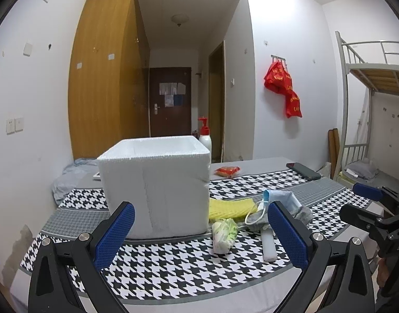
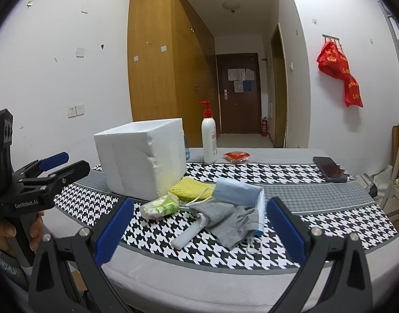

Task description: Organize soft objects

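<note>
Left of centre in both views: white foam box, open-topped, light, rigid but crumbly at the corner, so best left standing as the bin. Heaped just right of it toward lower centre, on the houndstooth cloth: limp grey sock under a featherweight blue face mask, springy yellow sponge, crinkly and probably slippery green-white packet; best pinched mid-body, not by the mask's loops. Left gripper and right gripper both spread wide, empty, hovering short of the heap.
</note>
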A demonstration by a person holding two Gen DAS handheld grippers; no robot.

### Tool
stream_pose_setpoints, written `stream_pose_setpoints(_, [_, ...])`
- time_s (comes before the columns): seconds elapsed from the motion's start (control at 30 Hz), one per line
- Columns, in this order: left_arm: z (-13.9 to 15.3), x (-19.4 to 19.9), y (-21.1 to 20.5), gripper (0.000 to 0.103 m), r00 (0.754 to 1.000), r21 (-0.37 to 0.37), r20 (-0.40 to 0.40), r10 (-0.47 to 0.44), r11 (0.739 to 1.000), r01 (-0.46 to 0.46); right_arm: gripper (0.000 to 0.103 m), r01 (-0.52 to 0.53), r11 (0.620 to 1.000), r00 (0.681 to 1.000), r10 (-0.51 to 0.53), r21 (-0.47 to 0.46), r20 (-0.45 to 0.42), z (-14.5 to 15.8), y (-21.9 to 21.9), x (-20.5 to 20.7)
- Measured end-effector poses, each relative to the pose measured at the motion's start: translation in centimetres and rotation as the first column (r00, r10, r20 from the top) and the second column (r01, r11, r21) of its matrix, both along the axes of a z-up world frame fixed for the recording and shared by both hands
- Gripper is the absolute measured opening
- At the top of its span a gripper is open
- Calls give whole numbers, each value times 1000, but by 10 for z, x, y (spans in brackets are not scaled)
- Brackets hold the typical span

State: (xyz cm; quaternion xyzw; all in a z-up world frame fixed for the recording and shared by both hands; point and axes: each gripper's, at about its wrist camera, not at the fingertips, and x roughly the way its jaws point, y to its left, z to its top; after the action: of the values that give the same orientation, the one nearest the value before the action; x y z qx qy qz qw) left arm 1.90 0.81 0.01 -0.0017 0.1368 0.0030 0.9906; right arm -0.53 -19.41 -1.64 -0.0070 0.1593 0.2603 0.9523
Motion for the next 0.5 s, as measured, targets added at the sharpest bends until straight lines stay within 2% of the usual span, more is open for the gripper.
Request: stream_pose_setpoints(0.5, [2, 7, 4, 102, 1000, -10, -11, -3, 1000, 3, 103, 1, 1000, 1000, -1, -9, -3, 0, 1, 6])
